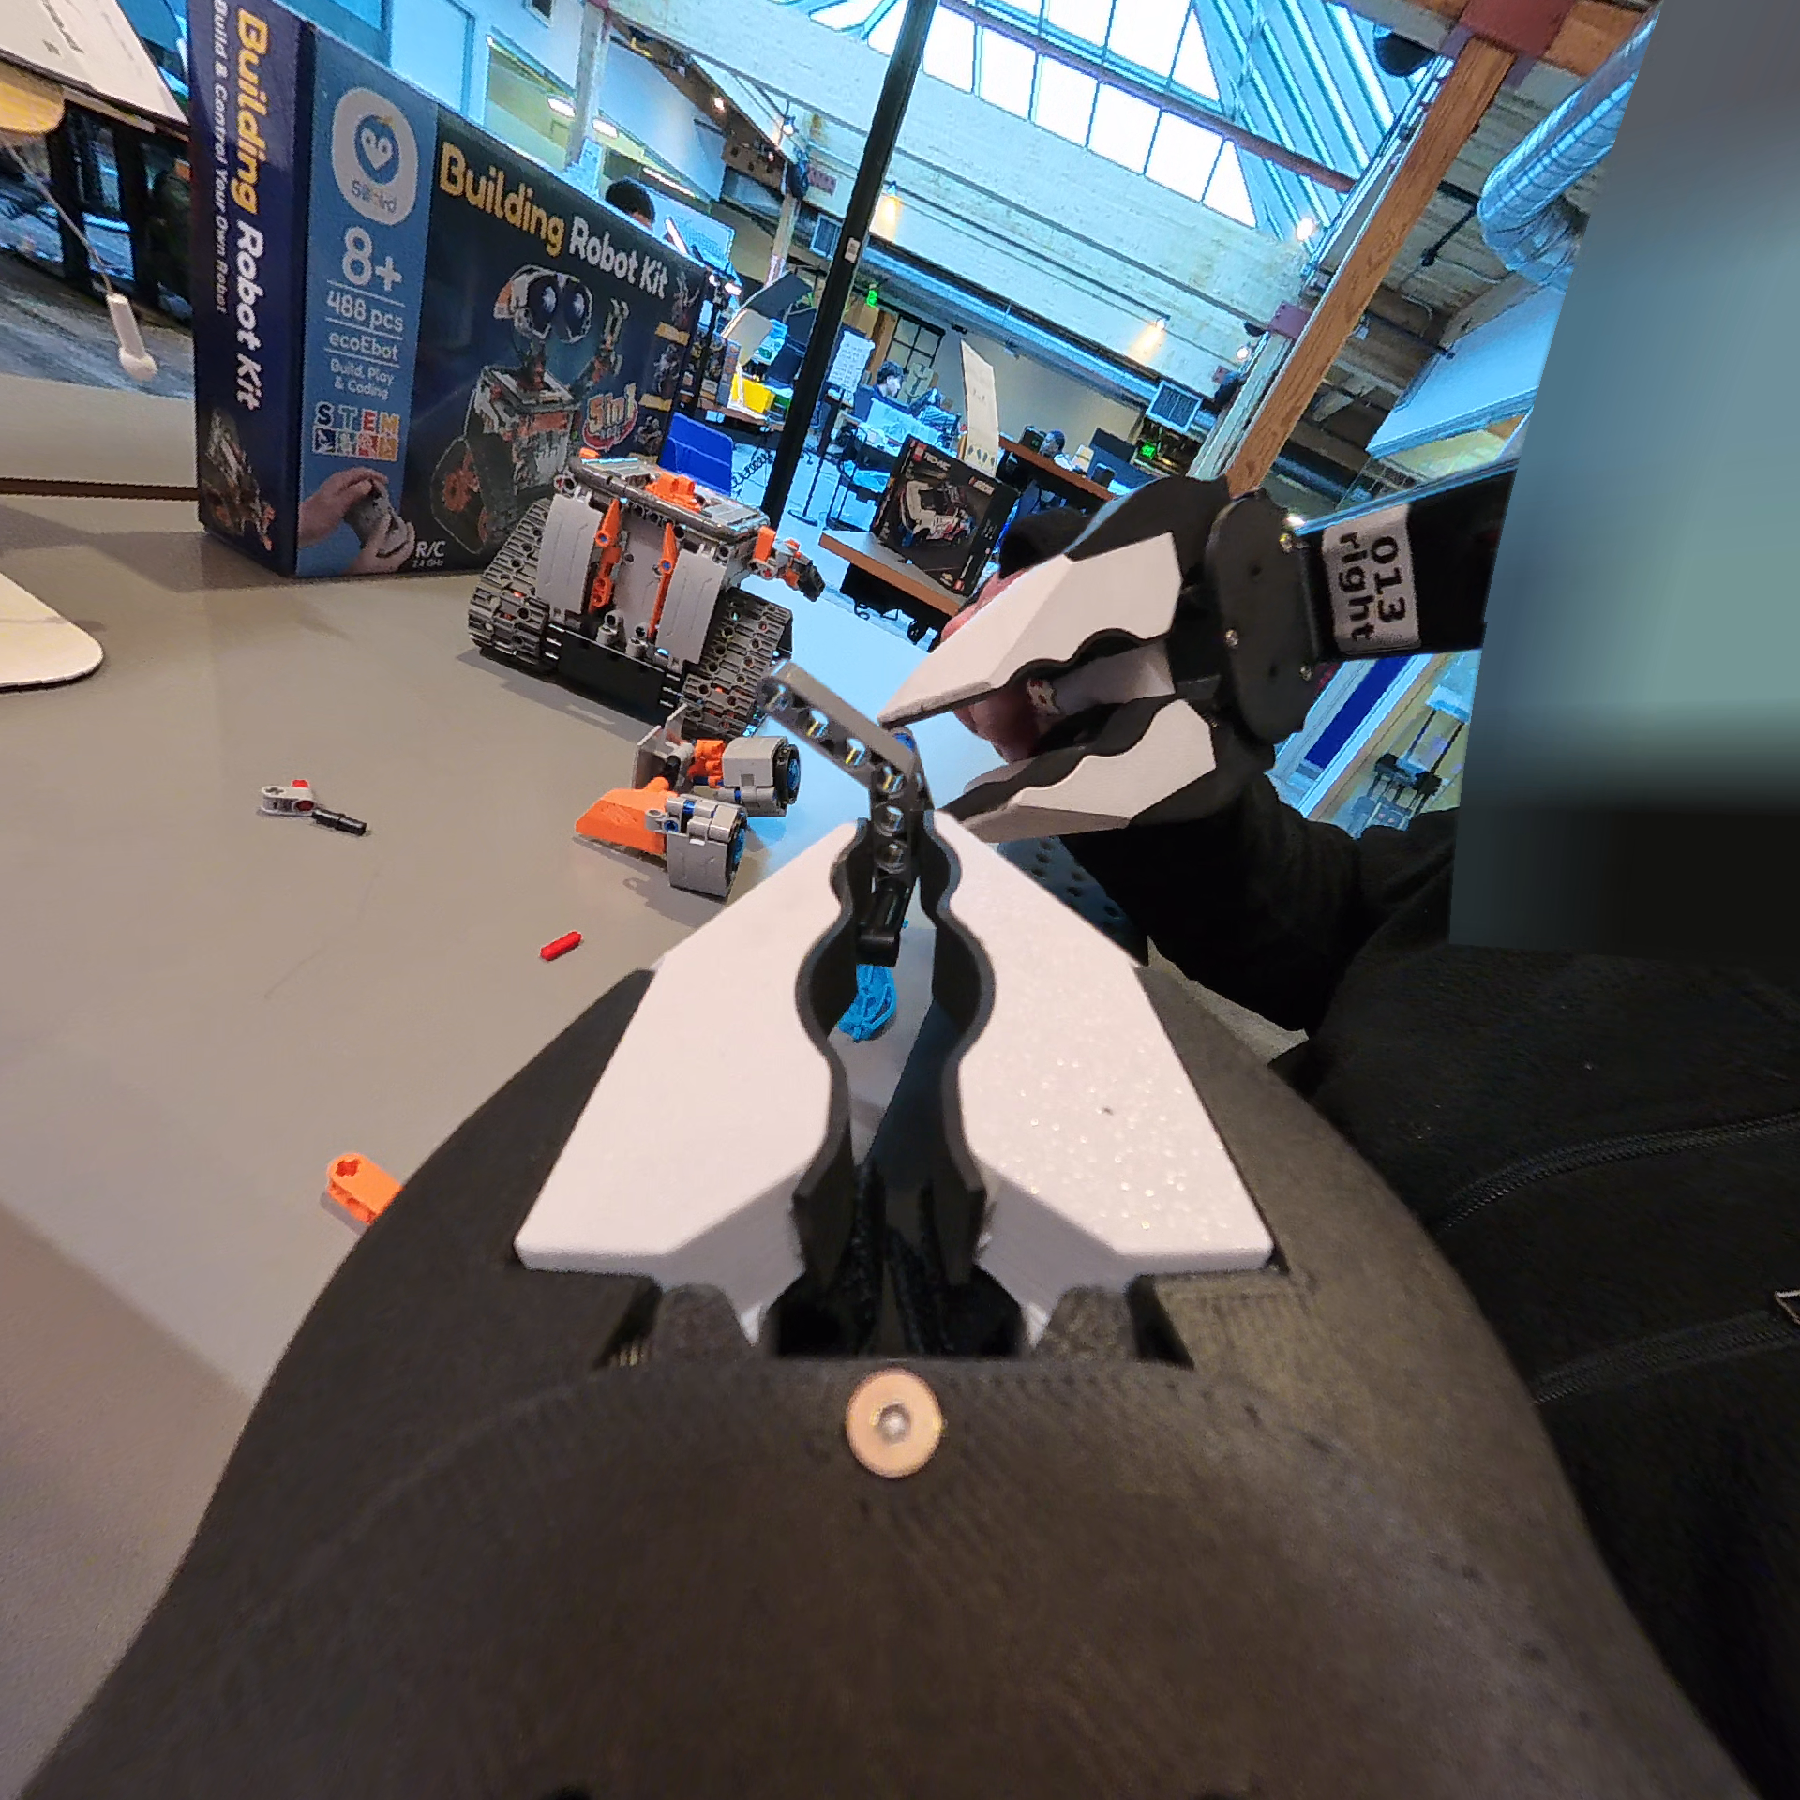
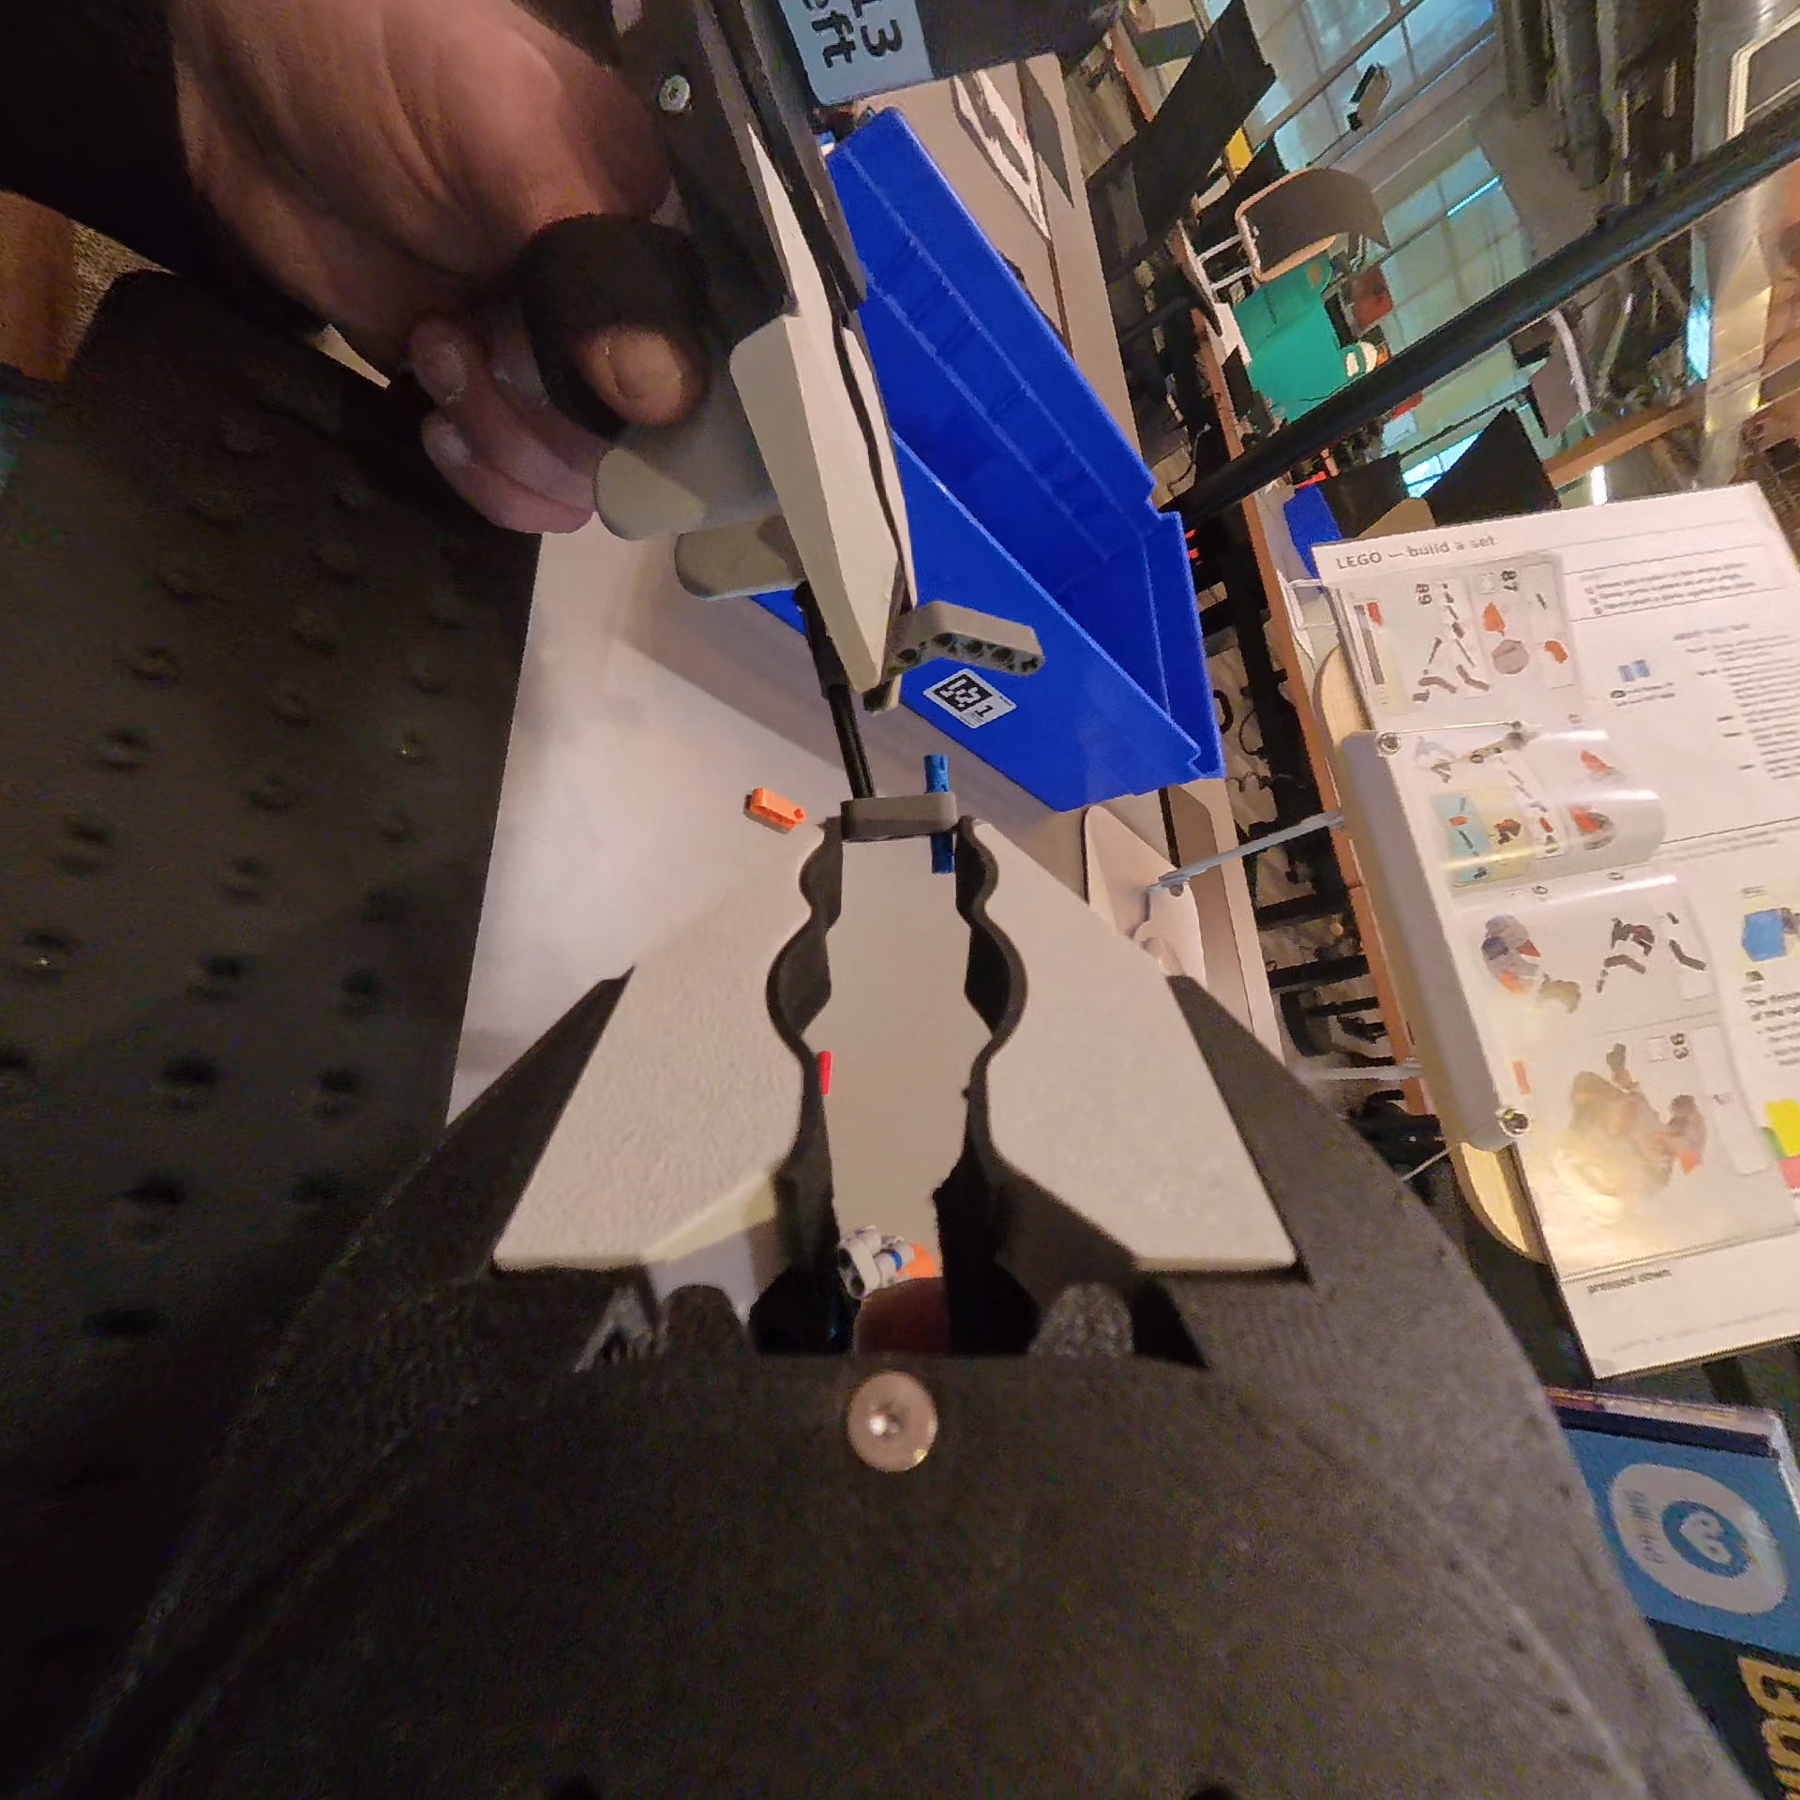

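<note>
Pinching a holed grey bent beam [image 1: 881, 779], left claw [image 1: 894, 828].

My left gripper [image 1: 888, 845] pinches a grey angled beam [image 1: 845, 742] with round holes; the beam sticks up past the tips and bends leftward. A black axle [image 1: 881, 920] hangs from it between the fingers. My right gripper [image 2: 898, 820] holds a small grey connector [image 2: 896, 814] carrying a blue pin [image 2: 937, 816], right at that axle's end.
</note>
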Tool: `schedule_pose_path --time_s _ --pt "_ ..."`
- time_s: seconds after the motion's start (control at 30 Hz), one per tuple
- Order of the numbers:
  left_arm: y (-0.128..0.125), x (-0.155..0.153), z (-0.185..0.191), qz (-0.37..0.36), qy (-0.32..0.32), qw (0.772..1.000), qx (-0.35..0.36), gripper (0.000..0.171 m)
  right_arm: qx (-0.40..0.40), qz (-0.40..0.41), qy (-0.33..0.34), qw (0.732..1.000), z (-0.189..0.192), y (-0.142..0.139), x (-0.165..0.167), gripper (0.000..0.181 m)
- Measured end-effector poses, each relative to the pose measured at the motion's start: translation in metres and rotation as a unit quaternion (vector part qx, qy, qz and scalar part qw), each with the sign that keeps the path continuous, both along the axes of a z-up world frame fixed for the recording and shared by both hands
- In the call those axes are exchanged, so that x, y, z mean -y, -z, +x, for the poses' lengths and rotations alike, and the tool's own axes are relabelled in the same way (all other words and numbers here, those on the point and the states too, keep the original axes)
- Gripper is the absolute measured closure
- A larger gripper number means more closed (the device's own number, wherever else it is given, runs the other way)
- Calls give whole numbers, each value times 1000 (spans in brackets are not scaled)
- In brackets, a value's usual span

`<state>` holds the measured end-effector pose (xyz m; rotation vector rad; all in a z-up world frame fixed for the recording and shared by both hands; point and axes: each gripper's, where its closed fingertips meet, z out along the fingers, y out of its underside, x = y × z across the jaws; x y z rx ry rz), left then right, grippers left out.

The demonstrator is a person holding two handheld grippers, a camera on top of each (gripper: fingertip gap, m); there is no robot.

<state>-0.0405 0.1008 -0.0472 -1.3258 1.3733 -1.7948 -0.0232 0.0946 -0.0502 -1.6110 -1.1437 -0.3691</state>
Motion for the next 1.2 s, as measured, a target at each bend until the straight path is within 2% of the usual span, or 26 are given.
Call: schedule_pose_path --time_s 0.37,0.77,1.2 --pt "3 6 8 21 -4 1000 -17 166 71 32 21 997 -4 4 -3 161" --pt "-10 9 9 -55 25 998 15 167 80 81 35 993 -8 -9 -2 162" --pt "-8 12 10 -65 43 997 6 166 116 90 50 988 -10 -6 1 163"
